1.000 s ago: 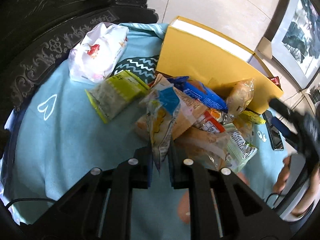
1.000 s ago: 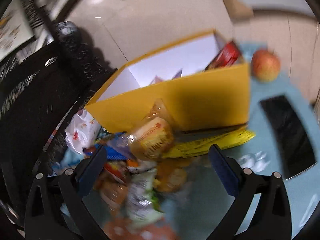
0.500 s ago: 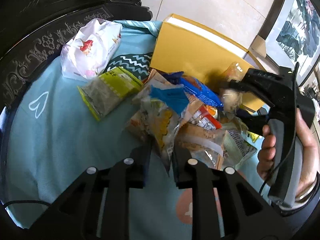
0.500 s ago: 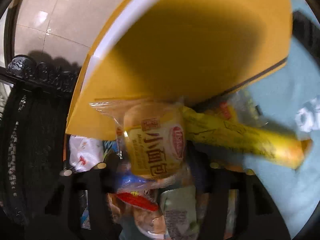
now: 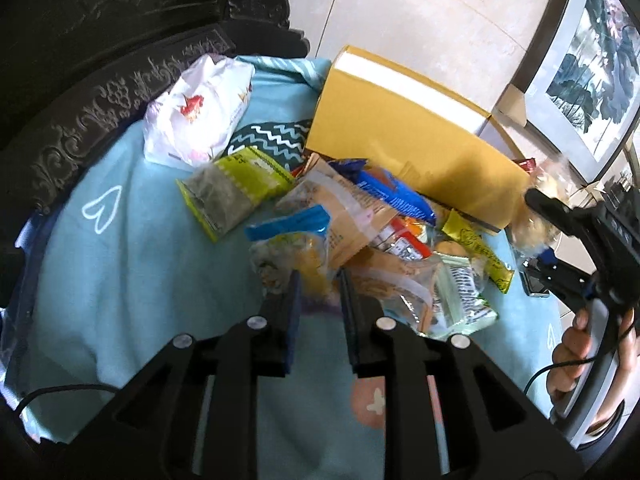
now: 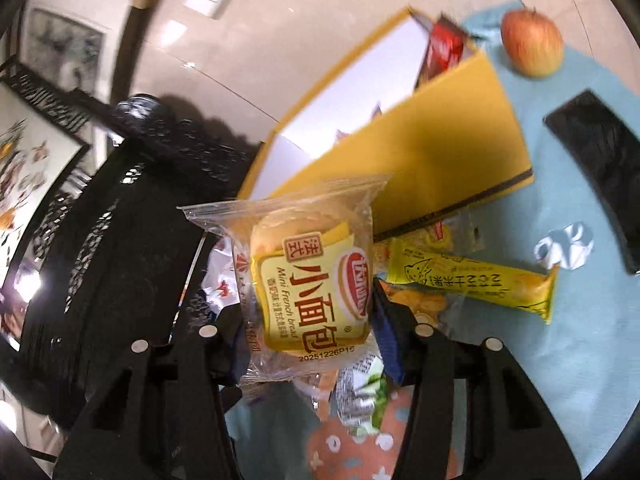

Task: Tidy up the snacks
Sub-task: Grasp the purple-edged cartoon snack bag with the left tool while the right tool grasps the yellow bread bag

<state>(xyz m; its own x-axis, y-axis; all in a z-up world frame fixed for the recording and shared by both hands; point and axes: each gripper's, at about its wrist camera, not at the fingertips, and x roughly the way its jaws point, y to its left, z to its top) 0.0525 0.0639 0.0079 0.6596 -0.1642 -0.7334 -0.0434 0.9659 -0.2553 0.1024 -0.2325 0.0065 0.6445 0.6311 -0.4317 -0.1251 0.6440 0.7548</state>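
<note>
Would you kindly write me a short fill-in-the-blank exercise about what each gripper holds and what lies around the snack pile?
1. The right gripper is shut on a clear pack of mini French ____.
2. The left gripper pinches a snack bag with a ____ top edge.
3. Behind the snack pile stands an open ____ box.
4. Beyond the box, on the blue cloth, lies a red ____.

Missing words: bread; blue; yellow; apple
</note>
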